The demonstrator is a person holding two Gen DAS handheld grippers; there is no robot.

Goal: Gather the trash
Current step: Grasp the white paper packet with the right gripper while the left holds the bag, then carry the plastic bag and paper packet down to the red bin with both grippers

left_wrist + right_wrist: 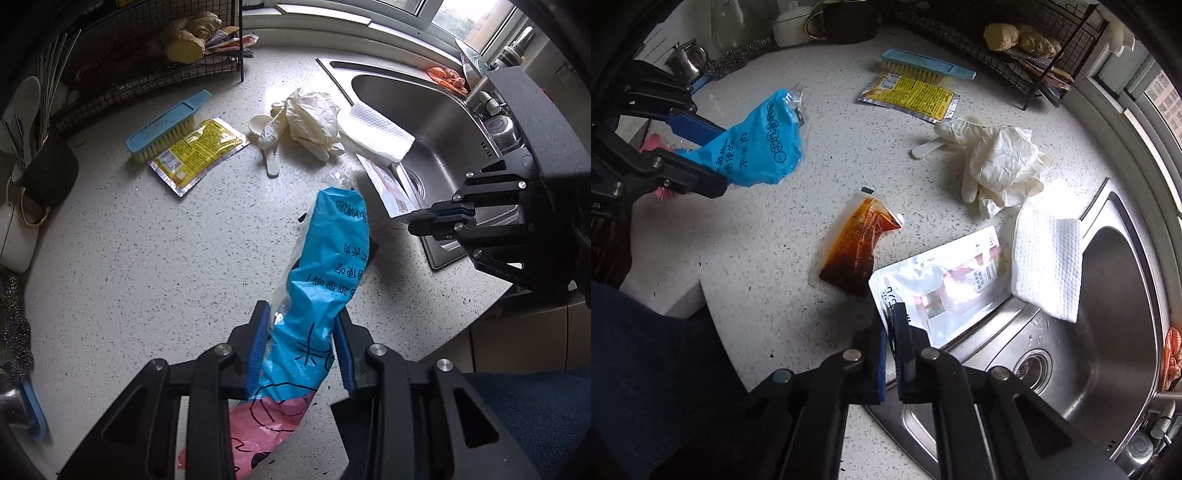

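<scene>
My left gripper point(301, 354) is shut on a blue and pink plastic wrapper point(325, 266), held above the speckled counter; it also shows in the right wrist view point(757, 144). My right gripper point(894, 354) is shut on the corner of a white and pink pouch point(945, 280) lying at the sink's edge; this pouch also shows in the left wrist view point(388, 188). A brown sauce packet point(857, 247) lies on the counter left of the pouch. A yellow foil packet point(199, 151), crumpled white gloves point(310, 122) and a white paper towel point(380, 136) lie further back.
A steel sink point(1108, 332) is at the right. A blue scrubbing brush point(166, 122) lies beside the yellow packet. A white spoon point(269, 158) sits by the gloves. A black wire rack point(147, 55) holds ginger at the back. Mugs and a scourer stand along the left edge.
</scene>
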